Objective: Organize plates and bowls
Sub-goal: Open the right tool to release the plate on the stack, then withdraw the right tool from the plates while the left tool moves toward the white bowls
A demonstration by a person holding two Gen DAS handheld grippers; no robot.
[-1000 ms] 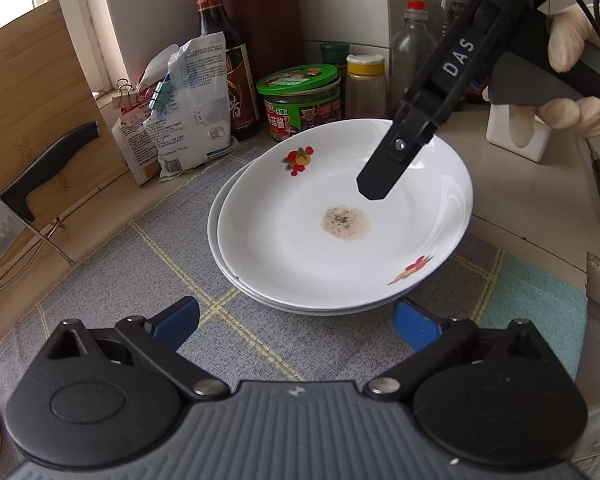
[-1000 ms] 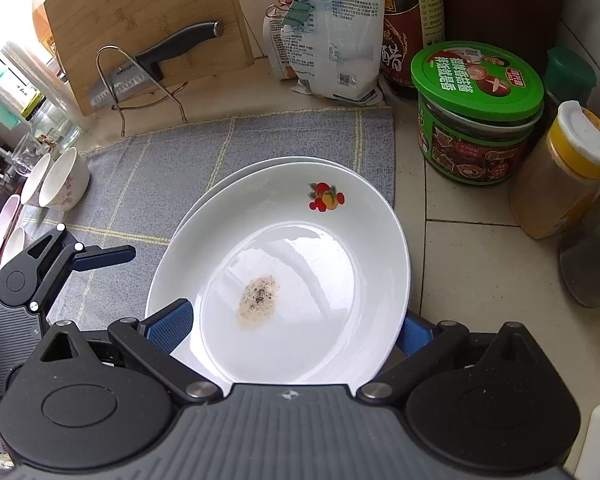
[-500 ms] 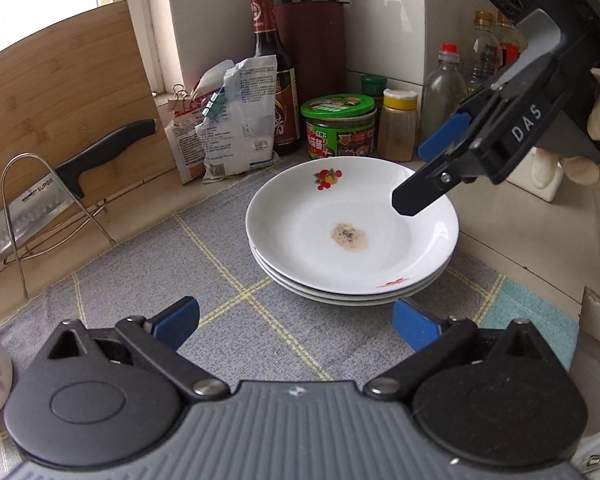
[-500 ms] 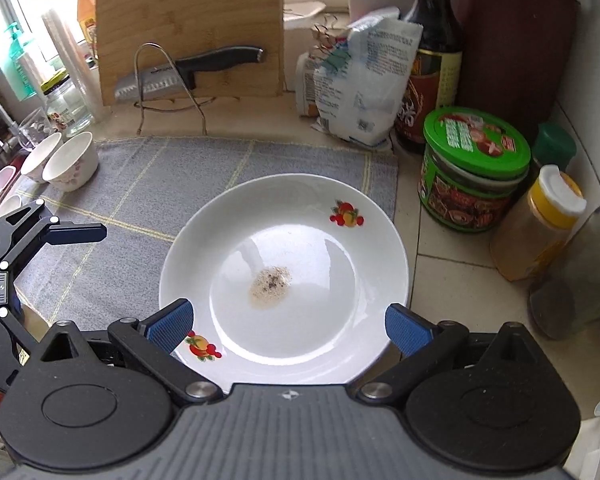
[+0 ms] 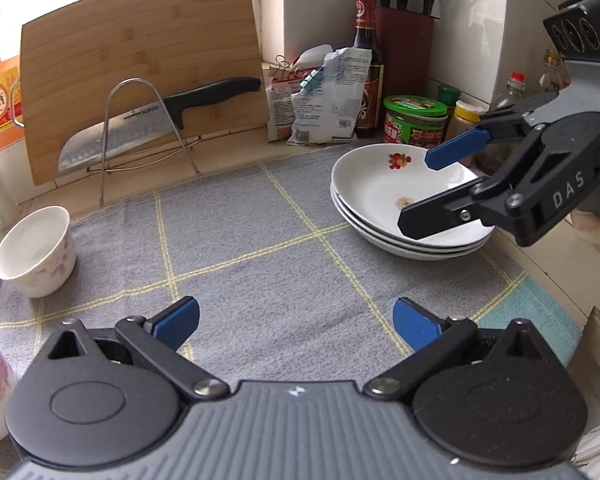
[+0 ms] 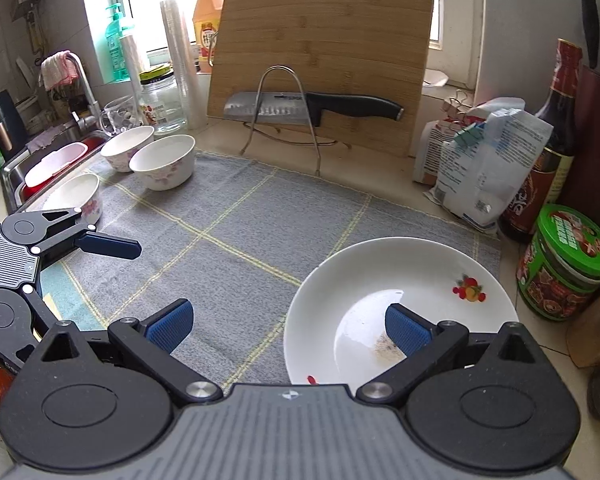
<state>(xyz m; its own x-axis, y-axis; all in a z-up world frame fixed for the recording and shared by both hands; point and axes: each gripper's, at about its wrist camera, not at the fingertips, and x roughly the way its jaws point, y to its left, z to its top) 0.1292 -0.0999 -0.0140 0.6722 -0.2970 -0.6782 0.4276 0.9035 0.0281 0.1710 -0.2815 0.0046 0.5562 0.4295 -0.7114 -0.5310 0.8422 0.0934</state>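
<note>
A stack of three white plates (image 5: pixel 374 190) with fruit prints stands at the right end of the grey cloth; the top plate (image 6: pixel 348 292) carries a brown stain. My right gripper (image 5: pixel 412 192) hangs open above the stack, empty; in its own view the right gripper (image 6: pixel 286 326) has one finger over the plate. My left gripper (image 5: pixel 296 322) is open and empty over the middle of the cloth, well left of the plates; the left gripper (image 6: pixel 112 246) also shows in the right wrist view. Three white floral bowls (image 6: pixel 163 161) stand at the cloth's left end, one bowl (image 5: pixel 36 250) nearest my left gripper.
A bamboo cutting board (image 5: pixel 140 80) and a knife (image 5: pixel 160 120) on a wire rack stand behind the cloth (image 5: pixel 240 248). Bags, a sauce bottle (image 5: pixel 366 64), a green-lidded jar (image 5: pixel 414 120) and spice jars crowd the back right corner. The sink (image 6: pixel 48 156) lies at the far left.
Both grippers have pulled back and risen from the plate stack. The left one has swung left, bringing the bowls into view. The right gripper has let go of the top plate.
</note>
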